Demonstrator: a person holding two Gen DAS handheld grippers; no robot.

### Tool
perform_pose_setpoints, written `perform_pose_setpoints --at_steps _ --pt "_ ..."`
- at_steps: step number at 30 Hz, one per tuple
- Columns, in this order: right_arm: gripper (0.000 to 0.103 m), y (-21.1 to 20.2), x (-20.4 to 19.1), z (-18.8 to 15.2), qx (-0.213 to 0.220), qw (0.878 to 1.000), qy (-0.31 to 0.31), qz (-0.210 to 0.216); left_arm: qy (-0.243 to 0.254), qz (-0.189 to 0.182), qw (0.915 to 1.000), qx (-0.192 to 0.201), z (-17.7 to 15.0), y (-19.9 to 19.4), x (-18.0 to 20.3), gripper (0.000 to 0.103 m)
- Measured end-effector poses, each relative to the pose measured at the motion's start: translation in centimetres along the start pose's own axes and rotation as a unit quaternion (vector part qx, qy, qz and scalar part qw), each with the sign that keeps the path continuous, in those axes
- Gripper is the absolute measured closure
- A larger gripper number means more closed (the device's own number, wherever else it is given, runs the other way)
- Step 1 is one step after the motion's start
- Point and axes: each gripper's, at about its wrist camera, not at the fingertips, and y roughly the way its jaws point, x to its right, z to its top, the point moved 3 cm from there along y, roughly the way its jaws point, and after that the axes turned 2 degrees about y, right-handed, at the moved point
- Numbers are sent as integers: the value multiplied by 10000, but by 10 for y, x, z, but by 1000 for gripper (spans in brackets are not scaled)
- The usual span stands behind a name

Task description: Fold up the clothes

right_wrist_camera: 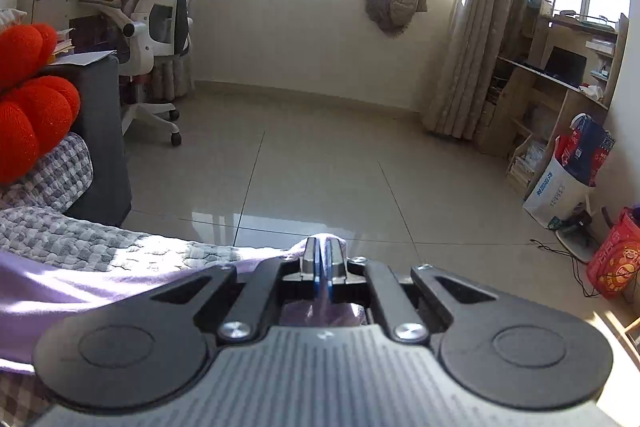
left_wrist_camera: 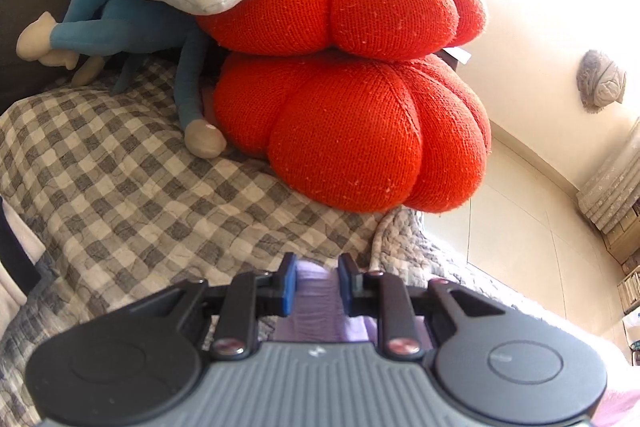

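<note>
- Lilac garment [right_wrist_camera: 80, 291] lies along the front edge of the sofa's checked cover [left_wrist_camera: 120, 195], stretched between both hands, so its long axis runs along that edge.
- Right gripper [right_wrist_camera: 322, 263]: jaws pinched narrow, fully closed on a bit of the lilac cloth poking out right at the edge.
- Left gripper [left_wrist_camera: 317, 283]: jaws narrow with lilac cloth between them; looks gripped to me.
- Room: 2 red pumpkin cushions [left_wrist_camera: 352, 131] and a blue plush toy [left_wrist_camera: 120, 31] crowd the back corner, so the open checked patch near the left hand looks like the place to fold onto. Floor [right_wrist_camera: 320, 167] past the edge is bare.
</note>
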Motion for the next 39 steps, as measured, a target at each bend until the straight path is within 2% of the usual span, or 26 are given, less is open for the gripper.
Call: perform_pose_setpoints --at_steps 5,6,7,9,10,12,15,18,20,22,27,30,32,34,39 --pt "95 19 -19 -19 -372 9976 -484 327 -21 98 9999 -72 -5 9 -7 81" --pt "95 21 -18 -22 -436 9971 -391 489 -69 98 9999 -82 -5 10 -10 81" --pt "95 24 -15 -23 -501 9962 -246 668 -101 92 9999 -81 -4 11 -13 81" --pt "93 27 4 -22 -545 9910 527 1100 -119 57 9999 -31 -3 12 -17 81" --pt "90 30 18 -22 -568 9866 960 1187 -92 47 9999 -10 -3 12 -17 81" --pt "90 39 45 -27 -667 9758 1692 1217 -54 50 10000 -4 -3 13 -16 81" --pt "90 58 73 -43 -960 9608 2394 1021 -65 25 10000 0 -2 14 -16 81" --pt "89 77 79 -67 -1337 9502 2705 782 -100 28 9999 -13 -1 15 -19 81" --pt "86 86 78 -81 -1499 9398 2932 911 -141 39 9999 -21 0 15 -21 81" --pt "86 84 79 -85 -1374 9352 3117 971 -153 47 9999 -21 0 15 -23 81" --pt "86 77 74 -74 -1228 9204 3312 1675 -145 70 9999 -15 0 15 -23 81" --pt "87 76 67 -71 -1158 9409 2868 1383 -138 80 9999 -12 0 15 -23 81" --pt "100 75 62 -70 -1108 9539 2538 1154 -157 72 9998 11 1 14 -24 81" --pt "100 71 63 -65 -926 9644 2322 860 -187 48 9998 47 2 13 -25 81" --pt "100 40 98 -36 -76 9746 2234 108 -227 -3 9997 63 4 12 -26 81"
